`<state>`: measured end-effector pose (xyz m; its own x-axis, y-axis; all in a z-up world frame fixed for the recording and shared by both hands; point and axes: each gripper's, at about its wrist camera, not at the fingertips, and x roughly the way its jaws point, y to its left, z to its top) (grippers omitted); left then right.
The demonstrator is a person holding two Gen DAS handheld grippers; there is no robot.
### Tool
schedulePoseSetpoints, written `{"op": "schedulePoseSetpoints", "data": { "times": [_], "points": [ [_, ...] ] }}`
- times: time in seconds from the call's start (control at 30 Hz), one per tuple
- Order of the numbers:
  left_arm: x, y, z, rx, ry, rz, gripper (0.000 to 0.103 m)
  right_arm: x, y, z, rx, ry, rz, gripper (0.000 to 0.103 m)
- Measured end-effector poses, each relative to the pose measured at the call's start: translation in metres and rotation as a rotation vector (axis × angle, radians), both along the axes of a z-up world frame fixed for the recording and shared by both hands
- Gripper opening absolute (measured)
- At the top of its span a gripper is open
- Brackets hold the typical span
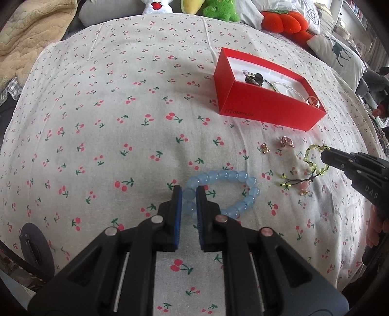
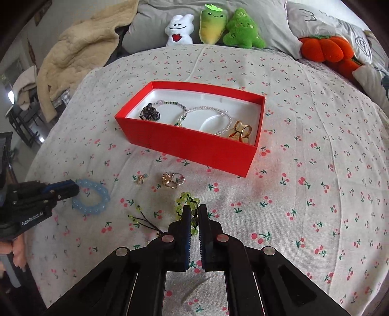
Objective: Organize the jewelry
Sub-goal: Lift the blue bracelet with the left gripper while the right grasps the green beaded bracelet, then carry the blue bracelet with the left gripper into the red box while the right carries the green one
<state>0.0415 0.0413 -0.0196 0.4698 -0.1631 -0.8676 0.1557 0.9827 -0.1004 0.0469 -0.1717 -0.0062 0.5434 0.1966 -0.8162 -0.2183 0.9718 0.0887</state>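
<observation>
Left tongs (image 1: pixel 189 192) pinch the pale-blue round-bead bracelet (image 1: pixel 239 192) on the cherry-print bedsheet (image 1: pixel 109 121). Right tongs (image 2: pixel 194 211) grip the green glass-bead bracelet (image 2: pixel 187 198), seemingly lifted slightly.

left gripper (image 1: pixel 189 194): black plastic, silver rivets, white "GenRobot.AI" lettering
right gripper (image 2: pixel 194 214): black, "DAS" marking
fingers (image 1: pixel 177 209): blue ribbed pads

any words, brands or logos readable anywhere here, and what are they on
"ONEPLUS", with a small square logo before it: on the side of the red box, small but legible.
"DAS": on the body of the right hand-held gripper; the rest is cut off at the picture's edge.
"GenRobot.AI": on the body of the left hand-held gripper.
The pillows carry line drawings only, no readable words.
</observation>
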Motion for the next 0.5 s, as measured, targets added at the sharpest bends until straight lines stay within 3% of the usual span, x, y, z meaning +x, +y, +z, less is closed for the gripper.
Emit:
{"op": "schedulePoseSetpoints", "data": {
  "times": [0.5],
  "points": [
    [0.001,-0.019,0.043,-0.071,-0.078,-0.044,0.013,-0.005,0.012,0.036,0.042,-0.059,0.024,0.006]
  ]
}}
